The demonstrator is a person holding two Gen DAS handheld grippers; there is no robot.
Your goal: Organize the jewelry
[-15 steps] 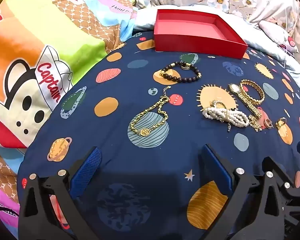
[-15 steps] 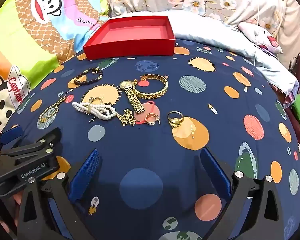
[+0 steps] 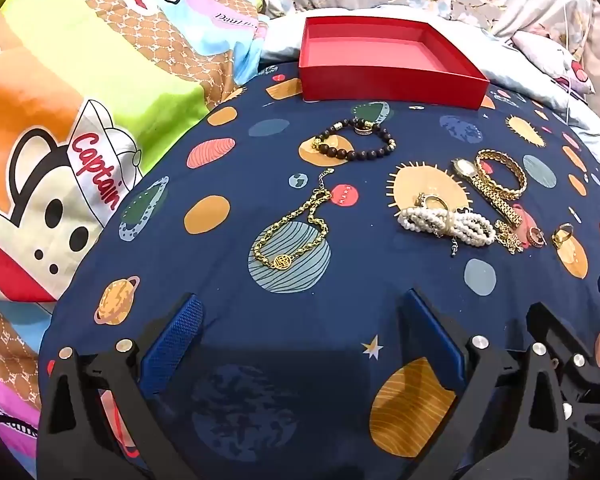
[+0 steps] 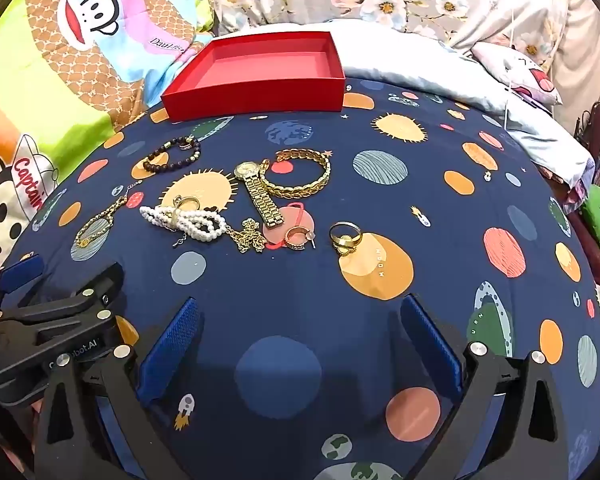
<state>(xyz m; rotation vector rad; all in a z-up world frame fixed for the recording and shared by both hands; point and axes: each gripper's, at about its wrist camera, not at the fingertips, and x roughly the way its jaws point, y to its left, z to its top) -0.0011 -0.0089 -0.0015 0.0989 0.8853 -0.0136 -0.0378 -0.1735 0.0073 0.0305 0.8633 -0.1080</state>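
Observation:
An empty red box [image 3: 388, 80] [image 4: 256, 92] stands at the far side of a navy planet-print cloth [image 3: 260, 160]. Jewelry lies in front of it: a dark bead bracelet [image 3: 356, 144] [image 4: 174, 156], a gold chain bracelet with a round charm [image 3: 296, 228] [image 4: 98, 220], a white pearl bracelet [image 3: 444, 222] [image 4: 184, 220], a gold watch [image 3: 488, 188] [image 4: 260, 196], a gold link bangle [image 3: 500, 176] [image 4: 300, 176], a small tangled gold chain [image 4: 250, 236], a small ring [image 4: 298, 236] and a gold ring [image 4: 346, 238]. My left gripper [image 3: 300, 344] and right gripper [image 4: 300, 348] are open, empty, near the cloth's front.
A colourful monkey-print blanket [image 3: 80, 100] lies to the left. Floral bedding [image 4: 420, 0] and a pale blue sheet [image 4: 440, 76] lie behind the box. My left gripper also shows at the left edge of the right wrist view [image 4: 40, 320].

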